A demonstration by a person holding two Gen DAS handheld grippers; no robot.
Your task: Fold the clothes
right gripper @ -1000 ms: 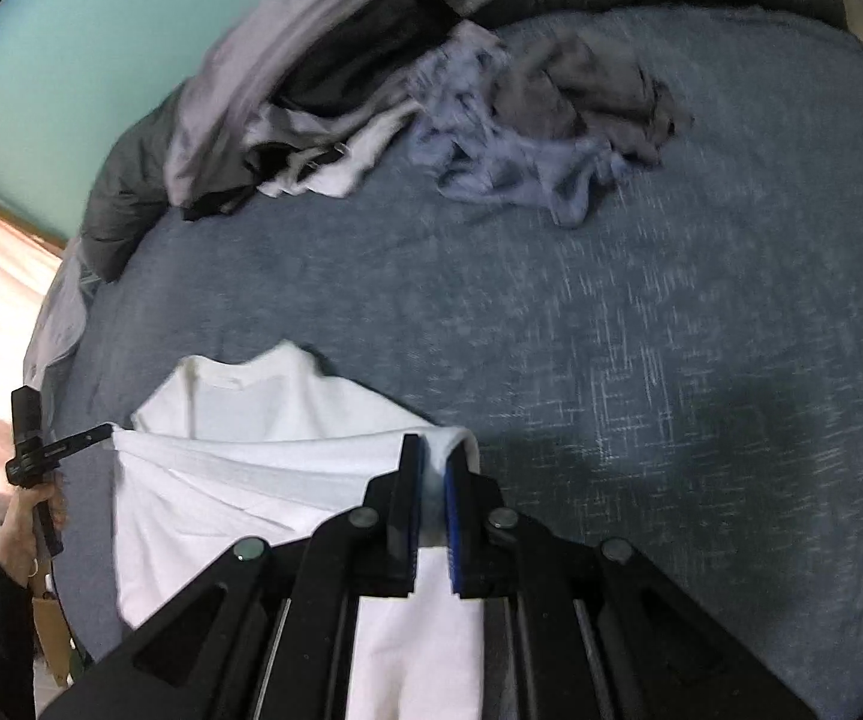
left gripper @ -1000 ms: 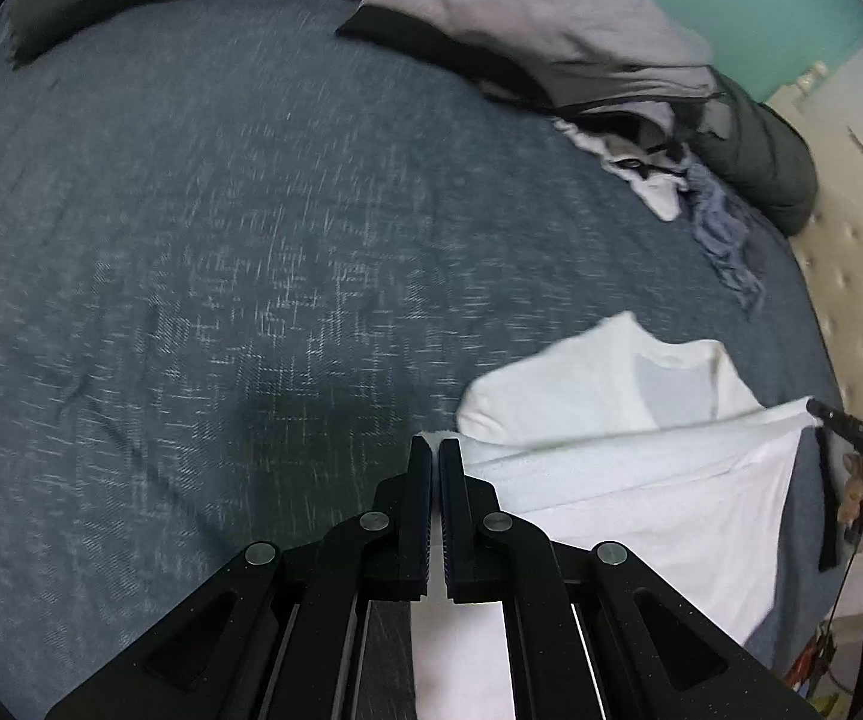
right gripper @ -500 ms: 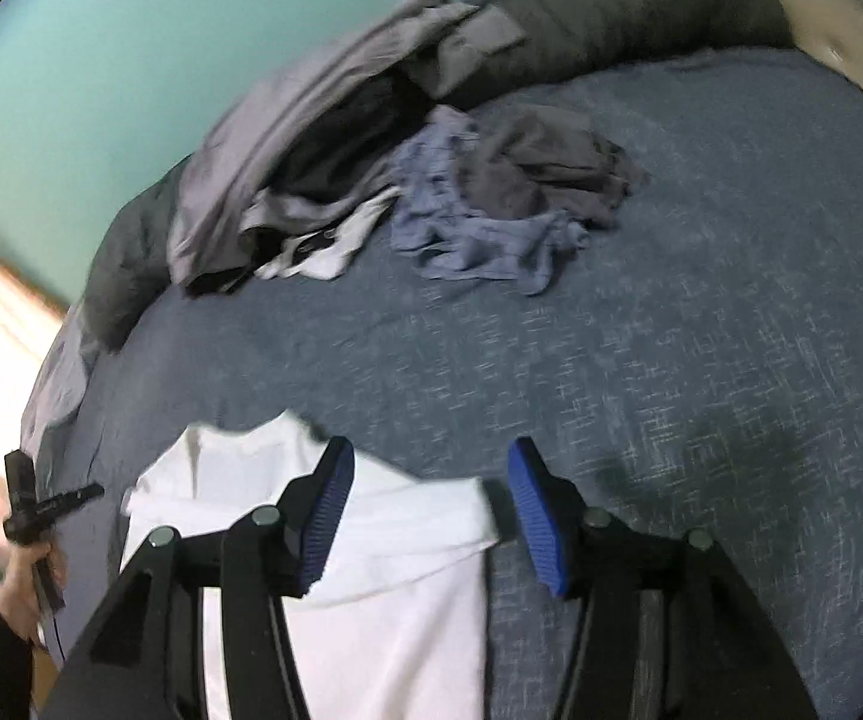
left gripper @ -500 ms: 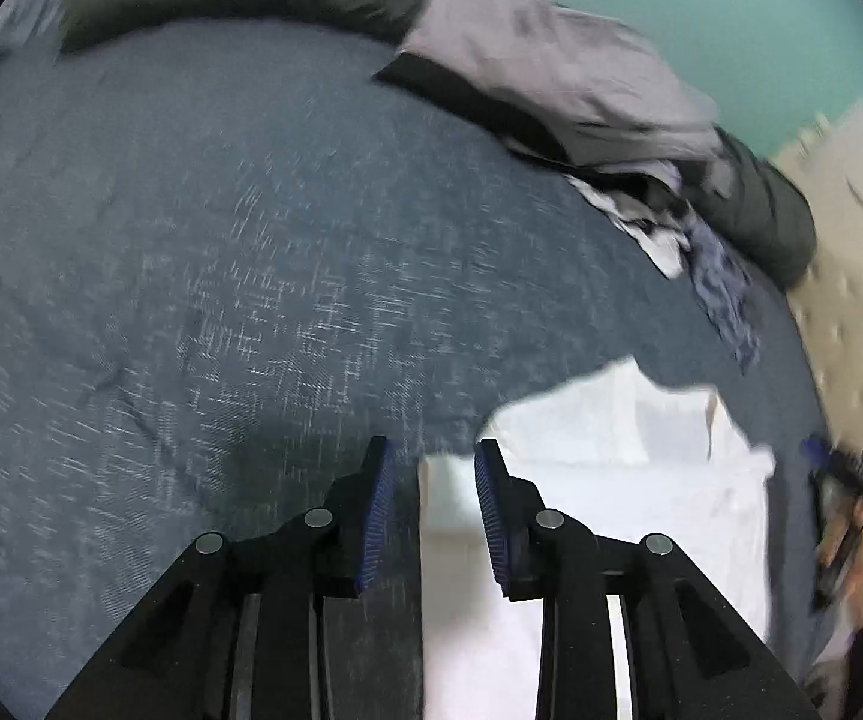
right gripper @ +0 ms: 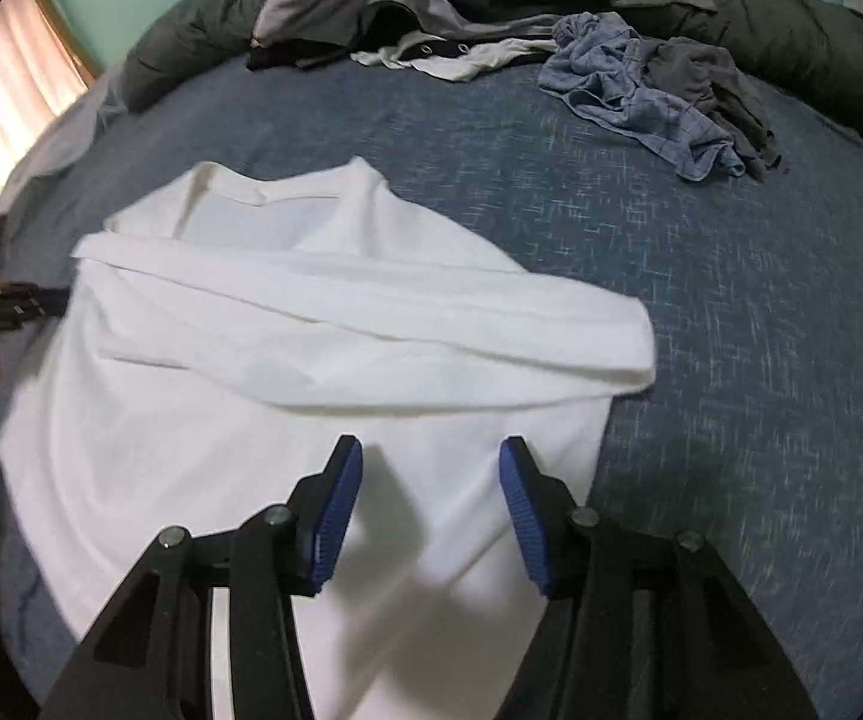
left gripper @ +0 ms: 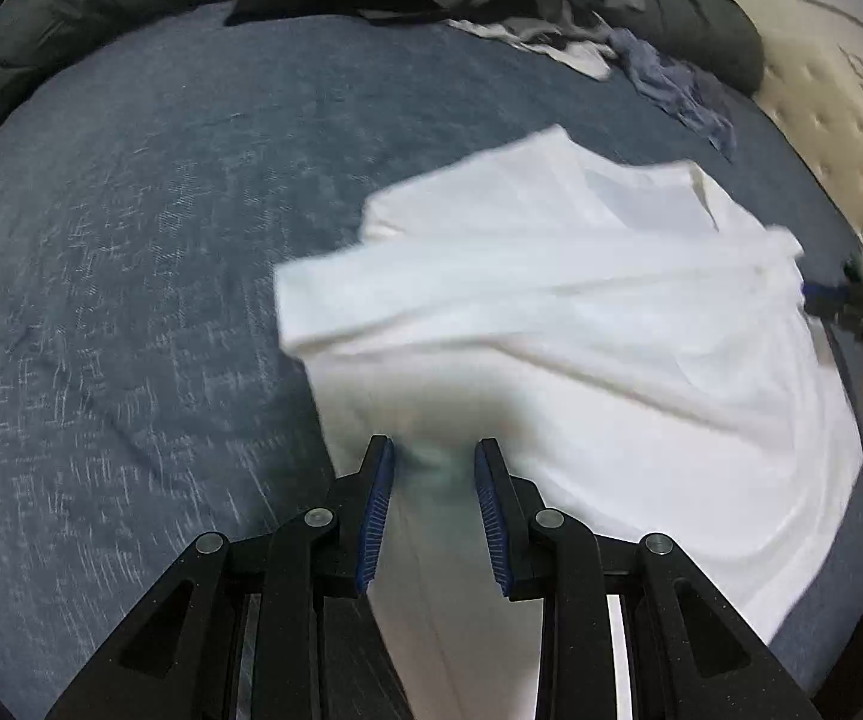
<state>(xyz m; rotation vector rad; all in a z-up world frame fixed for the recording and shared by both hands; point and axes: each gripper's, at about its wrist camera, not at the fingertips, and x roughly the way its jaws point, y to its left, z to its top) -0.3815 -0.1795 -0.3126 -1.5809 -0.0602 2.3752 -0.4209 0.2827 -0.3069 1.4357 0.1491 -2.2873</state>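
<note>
Both grippers have let go of the white shirt point(right gripper: 323, 360), which lies on the blue bedspread point(right gripper: 731, 276). The left gripper point(left gripper: 434, 456) hangs open above it; the right gripper point(right gripper: 431, 456), empty, is closing slightly. The folded band runs crosswise just beyond both.

The shirt point(right gripper: 323, 372) is smooth white cloth, soft and matt, lying on a bed point(right gripper: 731, 312) covered in blue-grey woven fabric with a pale fleck and a slightly rough look. Both grippers, left point(left gripper: 434, 456) and right point(right gripper: 431, 456), are matt black plastic with a fine speckle and dull metal pins, and their fingers point(right gripper: 344, 498) carry ribbed blue rubbery pads. The far clothes pile point(right gripper: 641, 78) is crumpled thin cloth, and the bolster point(left gripper: 707, 30) is dark quilted fabric.
</note>
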